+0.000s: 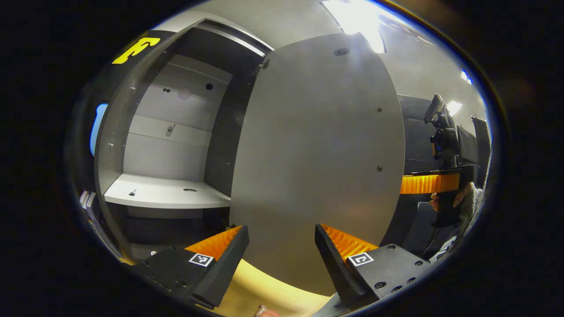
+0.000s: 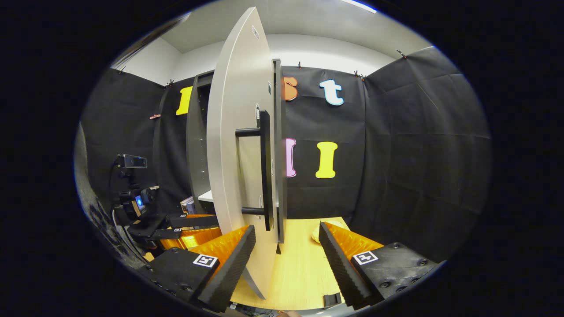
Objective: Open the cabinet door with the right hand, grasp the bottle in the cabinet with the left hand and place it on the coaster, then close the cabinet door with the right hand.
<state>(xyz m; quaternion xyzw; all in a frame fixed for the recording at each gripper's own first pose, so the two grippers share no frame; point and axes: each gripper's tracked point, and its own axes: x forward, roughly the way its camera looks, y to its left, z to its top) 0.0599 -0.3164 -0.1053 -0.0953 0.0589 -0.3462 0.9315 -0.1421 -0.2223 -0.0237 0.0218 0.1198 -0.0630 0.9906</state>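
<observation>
The cabinet (image 1: pixel 176 132) stands open, and its white shelf (image 1: pixel 163 193) is bare where I can see it. The grey door (image 1: pixel 317 154) swings out toward me. In the left gripper view my left gripper (image 1: pixel 282 251) is open, facing the door's inner face. In the right gripper view the door (image 2: pixel 233 154) is edge-on, with its black bar handle (image 2: pixel 265 171) just ahead. My right gripper (image 2: pixel 286 251) is open, its fingers either side of the door's lower edge without pressing. A pale round coaster (image 2: pixel 321 232) lies on the wooden table (image 2: pixel 299 264).
A hand holds the right gripper (image 1: pixel 418 184) past the door's free edge. The left gripper (image 2: pixel 198 229) sits left of the door. A camera on a stand (image 2: pixel 132 163) is at far left. Books (image 2: pixel 188 204) lie beside the cabinet.
</observation>
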